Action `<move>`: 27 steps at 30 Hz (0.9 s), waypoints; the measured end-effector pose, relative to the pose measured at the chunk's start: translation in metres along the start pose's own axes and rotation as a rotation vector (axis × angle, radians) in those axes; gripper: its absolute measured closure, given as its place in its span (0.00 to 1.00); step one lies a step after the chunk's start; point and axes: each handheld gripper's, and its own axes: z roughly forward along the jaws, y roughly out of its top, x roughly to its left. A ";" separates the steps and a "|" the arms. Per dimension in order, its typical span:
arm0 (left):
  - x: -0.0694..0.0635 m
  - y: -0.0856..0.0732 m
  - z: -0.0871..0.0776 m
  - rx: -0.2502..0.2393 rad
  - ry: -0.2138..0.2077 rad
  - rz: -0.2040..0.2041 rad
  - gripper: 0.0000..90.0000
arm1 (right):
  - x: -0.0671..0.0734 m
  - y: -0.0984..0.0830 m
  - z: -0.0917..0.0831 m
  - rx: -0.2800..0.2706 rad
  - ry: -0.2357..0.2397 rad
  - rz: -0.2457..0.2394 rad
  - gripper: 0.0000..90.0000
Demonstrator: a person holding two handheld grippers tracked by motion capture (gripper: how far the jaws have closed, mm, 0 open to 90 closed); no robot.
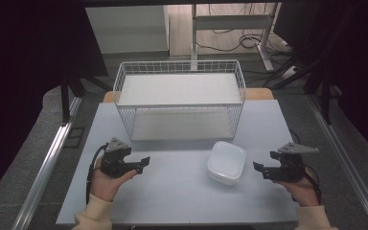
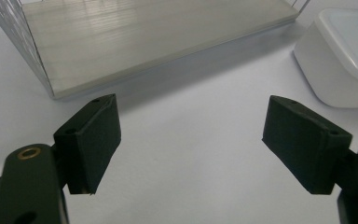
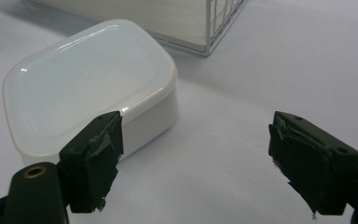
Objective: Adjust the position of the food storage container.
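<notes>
Pale table (image 1: pixel 172 191), wire rack (image 1: pixel 179 98) at twelve o'clock. Both the left gripper (image 1: pixel 143 163) and right gripper (image 1: pixel 259 167) are wide open, holding nothing. Nothing grabbed yet; next, I think, the right gripper reaches toward nine o'clock for the white box (image 1: pixel 226 162).

**Open table between the grippers, rack blocking the far side**

The table (image 1: pixel 172 191) lies bare between the left gripper (image 1: pixel 141 164) and the white lidded box (image 1: pixel 226 163), leaving a wide lane across its near half. The box stands just inside the right gripper (image 1: pixel 261 170), partly across that gripper's line toward the middle. Behind, the wire rack (image 1: pixel 179 98) spans most of the far half; its mesh walls close the sides, while its lower shelf (image 2: pixel 158 42) opens toward the near edge.
</notes>
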 end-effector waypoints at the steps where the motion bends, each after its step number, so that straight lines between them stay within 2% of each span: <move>1: 0.000 0.000 0.000 -0.004 -0.005 -0.006 0.21 | 0.000 0.000 0.000 0.000 0.000 0.000 0.19; 3: 0.002 -0.001 -0.001 -0.008 -0.011 -0.015 0.21 | -0.001 0.000 0.001 0.005 0.007 0.006 0.19; 4: 0.003 -0.002 -0.002 -0.010 0.000 -0.012 0.21 | -0.002 -0.001 0.003 0.015 0.000 0.015 0.19; 10: 0.006 -0.004 -0.004 -0.013 0.009 -0.013 0.21 | -0.003 -0.003 0.003 0.037 -0.017 0.037 0.19; 17: 0.006 -0.003 -0.004 0.001 0.008 -0.005 0.19 | -0.001 -0.003 0.000 0.019 -0.015 0.042 0.20; 19: 0.006 -0.003 -0.003 0.011 0.008 0.002 0.19 | -0.002 -0.003 0.000 0.011 -0.014 0.057 0.21; 27: 0.006 -0.004 -0.003 0.016 0.010 0.000 0.19 | -0.003 -0.004 0.003 0.031 0.001 0.057 0.24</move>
